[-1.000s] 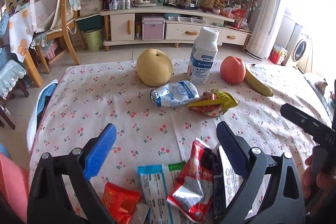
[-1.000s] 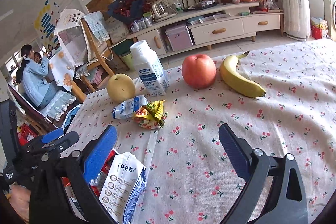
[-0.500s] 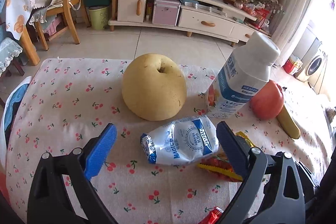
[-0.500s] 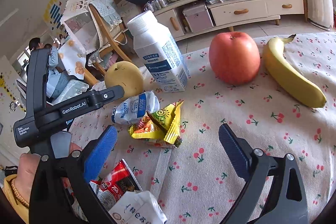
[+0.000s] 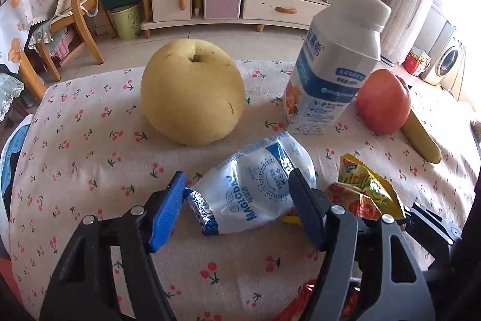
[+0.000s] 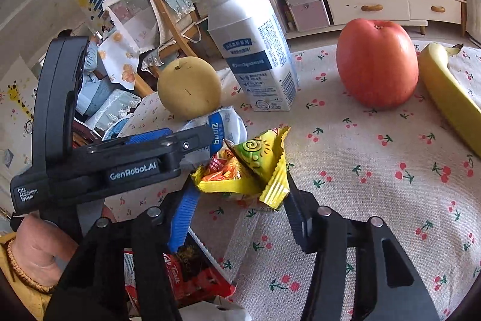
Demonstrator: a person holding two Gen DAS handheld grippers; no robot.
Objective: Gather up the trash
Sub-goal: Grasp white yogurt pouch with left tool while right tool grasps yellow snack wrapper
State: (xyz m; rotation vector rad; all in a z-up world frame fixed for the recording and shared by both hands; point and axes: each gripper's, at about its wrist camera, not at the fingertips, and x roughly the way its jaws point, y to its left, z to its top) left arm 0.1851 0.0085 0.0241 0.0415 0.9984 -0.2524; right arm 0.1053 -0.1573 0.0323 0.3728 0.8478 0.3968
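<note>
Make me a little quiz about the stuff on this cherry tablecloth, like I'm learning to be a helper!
1. Which fruit sits between the milk bottle and the banana?
A. a lemon
B. the red apple
C. a melon
2. True or false: the milk bottle lies on its side.
3. Fill in the colour: the right claw is closed on the ____ wrapper.

Key
1. B.
2. False: it stands upright.
3. Yellow. The right claw's jaws have just been closing, with the wrapper between them.
</note>
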